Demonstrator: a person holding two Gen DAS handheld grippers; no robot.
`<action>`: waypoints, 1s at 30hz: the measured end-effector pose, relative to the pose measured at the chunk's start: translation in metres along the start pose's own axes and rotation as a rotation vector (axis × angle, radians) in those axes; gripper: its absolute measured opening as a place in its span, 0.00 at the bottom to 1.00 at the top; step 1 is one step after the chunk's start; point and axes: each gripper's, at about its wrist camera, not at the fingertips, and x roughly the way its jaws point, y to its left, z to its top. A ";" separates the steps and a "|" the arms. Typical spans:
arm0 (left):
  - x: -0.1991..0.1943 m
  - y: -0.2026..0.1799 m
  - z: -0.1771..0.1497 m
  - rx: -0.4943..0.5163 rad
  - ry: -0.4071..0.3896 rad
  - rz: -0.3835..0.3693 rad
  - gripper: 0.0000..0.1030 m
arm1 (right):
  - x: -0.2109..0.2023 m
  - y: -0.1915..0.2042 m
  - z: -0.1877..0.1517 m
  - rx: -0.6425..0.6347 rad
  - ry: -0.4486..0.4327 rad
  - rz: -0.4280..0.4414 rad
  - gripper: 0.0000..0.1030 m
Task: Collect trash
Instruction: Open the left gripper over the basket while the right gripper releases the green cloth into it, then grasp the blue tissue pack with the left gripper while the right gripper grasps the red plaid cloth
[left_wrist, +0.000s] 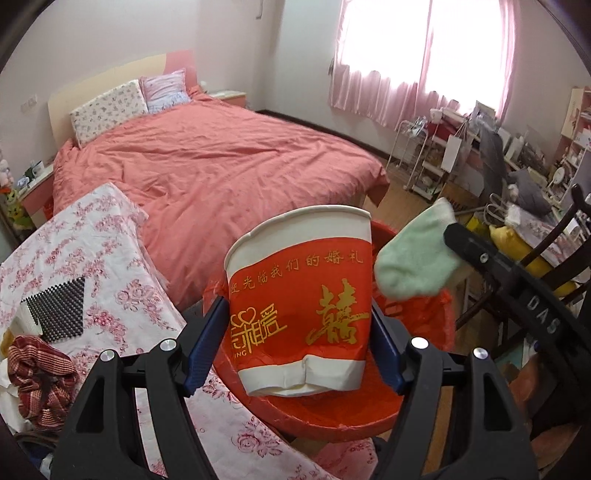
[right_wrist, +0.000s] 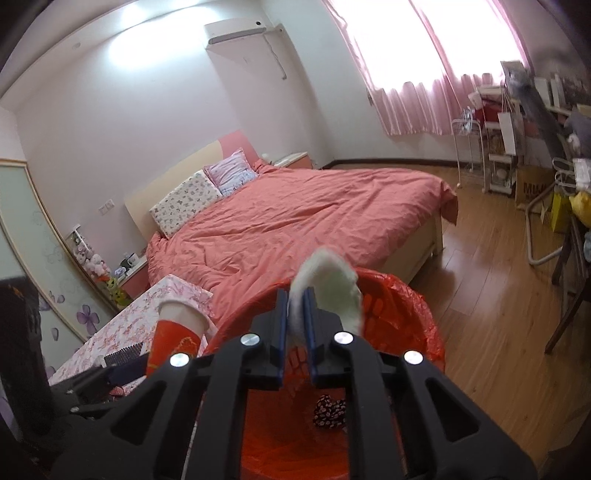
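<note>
A wide bed with a rumpled salmon-pink duvet fills the middle of the room, two pillows, one cream floral and one pale pink, leaning against its cream headboard. Pink sheer curtains glow before a bright window. A white air conditioner hangs high on the wall. Near the camera a counter draped in a pink floral cloth carries a black dotted mat and a crumpled red-and-gold fabric. Cluttered white wire shelves stand along the far wall on the wooden plank floor.
</note>
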 end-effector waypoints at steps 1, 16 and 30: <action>0.002 0.000 -0.001 -0.003 0.012 0.000 0.71 | 0.003 -0.003 -0.001 0.007 0.009 -0.001 0.16; -0.011 0.020 -0.021 -0.039 0.046 0.100 0.77 | -0.006 0.003 -0.019 -0.030 0.002 -0.087 0.50; -0.064 0.087 -0.052 -0.138 -0.001 0.235 0.77 | -0.013 0.054 -0.040 -0.136 0.045 -0.046 0.56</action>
